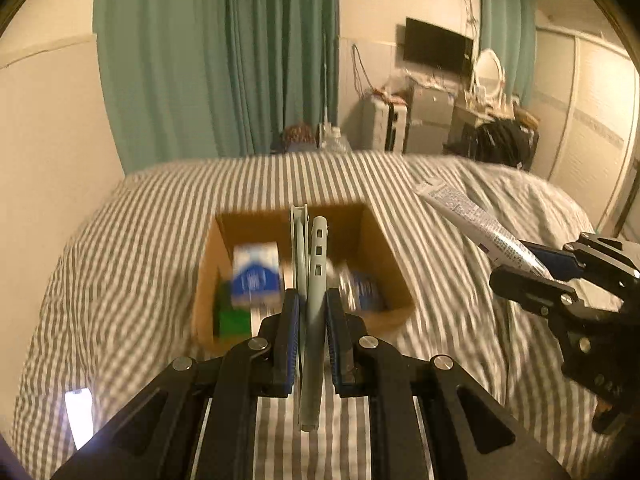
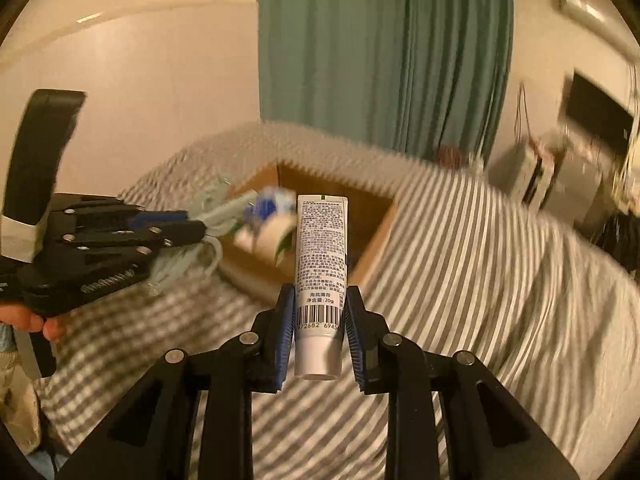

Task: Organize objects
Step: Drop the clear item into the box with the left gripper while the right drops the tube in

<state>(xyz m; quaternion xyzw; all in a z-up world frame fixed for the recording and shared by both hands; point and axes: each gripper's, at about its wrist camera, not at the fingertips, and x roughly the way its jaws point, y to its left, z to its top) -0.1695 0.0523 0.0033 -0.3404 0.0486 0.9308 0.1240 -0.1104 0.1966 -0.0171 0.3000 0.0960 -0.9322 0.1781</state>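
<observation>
Left gripper (image 1: 312, 308) grips a pale green hanger (image 1: 314, 280) above the box (image 1: 384, 240); right gripper (image 2: 318, 320) clamps a tube (image 2: 320, 248), box at 12 o'clock. Lower each inside before releasing.

Dim amber light, motion blur, fisheye

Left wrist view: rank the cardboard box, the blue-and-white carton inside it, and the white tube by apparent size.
1. Cardboard box, clearly largest.
2 and 3. White tube and blue-and-white carton look comparable; the tube is longer, the carton bulkier, and motion blur prevents ranking.
</observation>
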